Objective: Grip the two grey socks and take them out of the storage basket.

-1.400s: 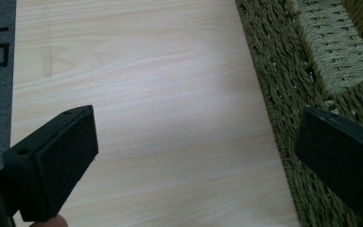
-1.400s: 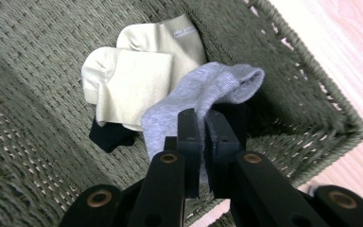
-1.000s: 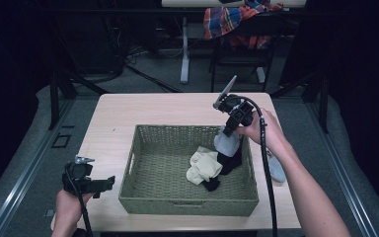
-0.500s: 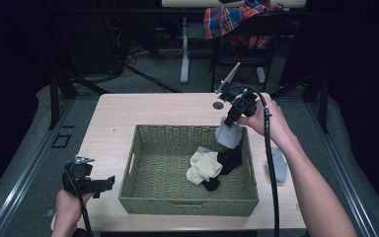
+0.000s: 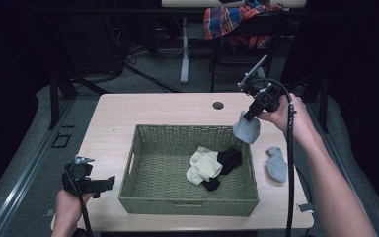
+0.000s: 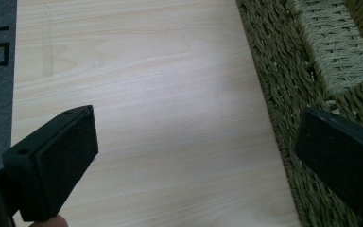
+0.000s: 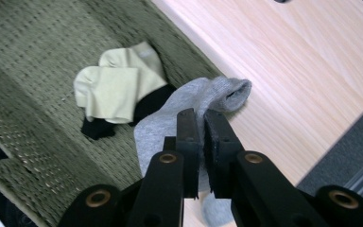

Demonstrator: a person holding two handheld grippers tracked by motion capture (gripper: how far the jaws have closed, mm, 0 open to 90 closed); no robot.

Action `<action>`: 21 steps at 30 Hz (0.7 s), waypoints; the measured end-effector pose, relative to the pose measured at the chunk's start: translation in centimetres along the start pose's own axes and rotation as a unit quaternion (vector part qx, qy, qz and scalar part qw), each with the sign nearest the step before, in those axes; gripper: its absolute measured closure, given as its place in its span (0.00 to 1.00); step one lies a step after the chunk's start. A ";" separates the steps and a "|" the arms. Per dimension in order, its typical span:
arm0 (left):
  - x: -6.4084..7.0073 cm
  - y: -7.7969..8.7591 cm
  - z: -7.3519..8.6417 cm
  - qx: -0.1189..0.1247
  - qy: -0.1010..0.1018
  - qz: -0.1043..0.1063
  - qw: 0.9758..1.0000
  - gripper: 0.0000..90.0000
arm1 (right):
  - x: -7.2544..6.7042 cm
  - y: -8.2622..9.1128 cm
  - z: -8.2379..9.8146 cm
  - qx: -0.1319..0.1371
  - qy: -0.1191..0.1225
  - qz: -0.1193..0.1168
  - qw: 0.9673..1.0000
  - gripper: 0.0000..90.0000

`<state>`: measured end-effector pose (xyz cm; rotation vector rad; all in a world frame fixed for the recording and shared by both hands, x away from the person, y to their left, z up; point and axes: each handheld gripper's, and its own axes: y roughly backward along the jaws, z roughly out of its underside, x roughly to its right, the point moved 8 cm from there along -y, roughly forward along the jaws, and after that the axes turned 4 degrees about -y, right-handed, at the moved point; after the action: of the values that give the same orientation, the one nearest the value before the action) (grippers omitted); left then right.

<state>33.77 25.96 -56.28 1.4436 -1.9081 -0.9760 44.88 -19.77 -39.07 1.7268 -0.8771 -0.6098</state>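
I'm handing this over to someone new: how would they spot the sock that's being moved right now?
Find the wicker basket in the middle of the table. Above its far right corner, the right gripper holds a grey sock dangling in the air. The other grey sock lies flat on the table right of the basket, and the cream socks and black socks lie inside it.

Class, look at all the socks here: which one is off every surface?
The grey sock pinched in the right gripper; its grey twin lies on the table, the cream and black ones in the basket.
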 end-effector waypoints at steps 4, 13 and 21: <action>0.0 0.0 0.0 0.000 0.001 0.000 1.000 0.01 | 1.6 0.5 1.4 0.000 -0.015 0.009 1.000 0.95; 0.0 0.0 0.0 -0.002 0.002 -0.001 1.000 0.01 | 5.0 0.4 4.8 0.000 -0.058 0.018 0.998 0.95; 0.0 0.0 0.0 -0.002 0.002 -0.002 1.000 0.01 | 6.6 -1.9 7.3 -0.016 -0.083 0.022 0.996 0.95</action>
<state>33.74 25.96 -56.28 1.4457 -1.9004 -0.9767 43.86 -28.91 -42.99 1.6410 -1.0135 -0.7431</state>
